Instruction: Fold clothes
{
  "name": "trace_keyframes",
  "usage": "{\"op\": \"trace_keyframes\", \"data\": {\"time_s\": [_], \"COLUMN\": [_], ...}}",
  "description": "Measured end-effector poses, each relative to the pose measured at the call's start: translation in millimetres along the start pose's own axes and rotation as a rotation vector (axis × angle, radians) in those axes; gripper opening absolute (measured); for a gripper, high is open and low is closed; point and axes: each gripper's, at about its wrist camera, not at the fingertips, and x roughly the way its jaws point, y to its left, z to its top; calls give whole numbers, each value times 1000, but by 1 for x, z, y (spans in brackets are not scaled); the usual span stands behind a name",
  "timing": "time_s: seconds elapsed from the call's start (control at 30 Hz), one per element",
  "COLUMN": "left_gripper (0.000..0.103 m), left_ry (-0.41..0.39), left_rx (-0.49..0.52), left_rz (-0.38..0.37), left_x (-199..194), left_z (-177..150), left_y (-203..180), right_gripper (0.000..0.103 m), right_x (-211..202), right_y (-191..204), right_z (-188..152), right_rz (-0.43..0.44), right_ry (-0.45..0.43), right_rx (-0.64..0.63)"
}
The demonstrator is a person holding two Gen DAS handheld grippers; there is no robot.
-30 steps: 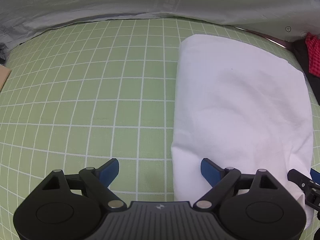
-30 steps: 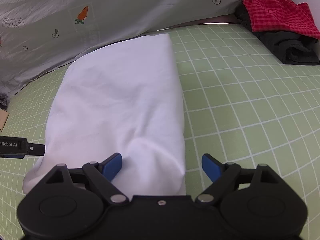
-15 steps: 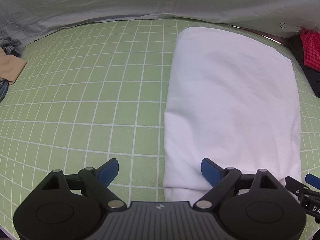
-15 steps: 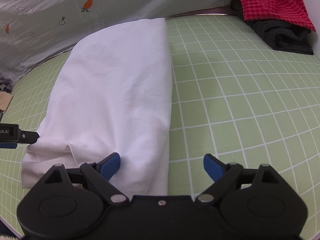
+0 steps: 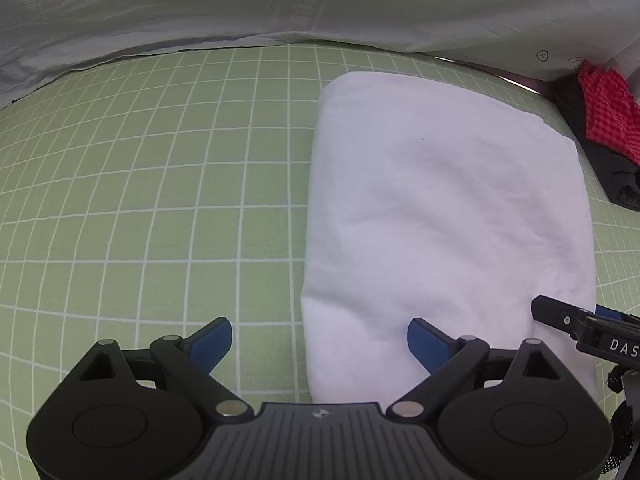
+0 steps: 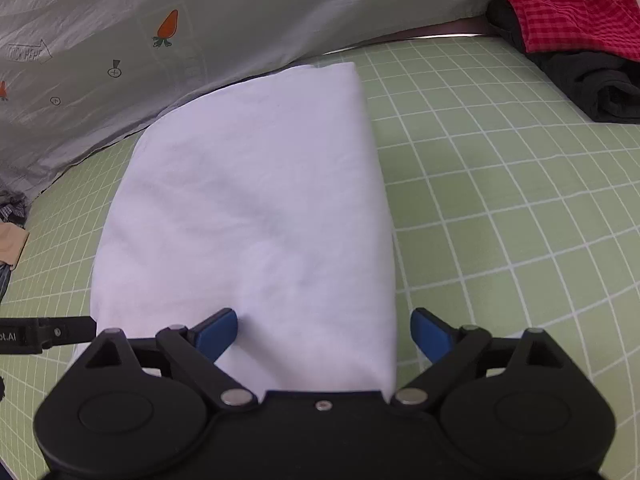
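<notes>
Both grippers' jaws gape wide, empty, straddling the folded white garment (image 5: 440,220) edges.

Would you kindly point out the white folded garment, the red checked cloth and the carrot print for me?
white folded garment (image 6: 256,208): right wrist view, middle of its top layer.
red checked cloth (image 6: 568,8): right wrist view, centre of the crumpled fabric.
carrot print (image 6: 167,29): right wrist view, its orange body.
</notes>
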Motion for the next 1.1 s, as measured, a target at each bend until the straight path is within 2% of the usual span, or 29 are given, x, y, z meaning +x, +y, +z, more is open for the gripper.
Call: {"op": "trace_keyframes", "data": {"time_s": [0.07, 0.33, 0.4, 0.43, 0.47, 0.5, 0.53, 0.57, 0.6, 0.63, 0.67, 0.7, 0.77, 0.83, 0.93, 1.1], "left_gripper": [97, 98, 91, 73, 63, 55, 42, 33, 31, 26, 23, 21, 20, 19, 19, 19], "left_ry": [1, 23, 31, 35, 37, 39, 41, 28, 12, -5, -20, -34, -55, -78, -116, -175], "left_rx": [1, -64, -77, -91, -97, -102, -106, -83, -62, -41, -42, -44, -53, -46, -22, -13], "left_rz": [-38, -215, -270, -303, -308, -313, -318, -315, -303, -292, -290, -289, -302, -310, -301, -308], "left_x": [10, 40, 45, 47, 46, 45, 44, 40, 35, 31, 25, 20, 8, -5, -26, -57], "left_z": [6, 19, 21, 22, 23, 24, 25, 25, 24, 24, 23, 22, 18, 14, 5, -11], "left_y": [2, 15, 19, 20, 19, 18, 17, 12, 6, -1, -5, -9, -16, -26, -48, -107], "right_gripper": [102, 103, 103, 103, 101, 89, 83, 68, 51, 44, 32, 25, 19, 17, 16, 15], "right_x": [9, 41, 47, 50, 51, 50, 46, 42, 36, 31, 24, 18, 6, -8, -33, -77], "right_y": [2, 9, 12, 13, 16, 19, 22, 25, 27, 29, 28, 24, 16, 12, 3, -39], "right_z": [8, 37, 38, 38, 38, 38, 37, 37, 35, 33, 31, 30, 27, 22, 10, 2], "right_rz": [-1, 16, 49, 54, 49, 54, 57, 59, 56, 54, 57, 68, 101, 110, 132, 167], "right_ry": [-1, 1, 13, 20, 21, 26, 25, 23, 14, 4, -5, -18, -38, -58, -87, -143], "right_rx": [0, 26, 64, 79, 78, 66, 56, 46, 43, 39, 49, 76, 141, 150, 156, 163]}}
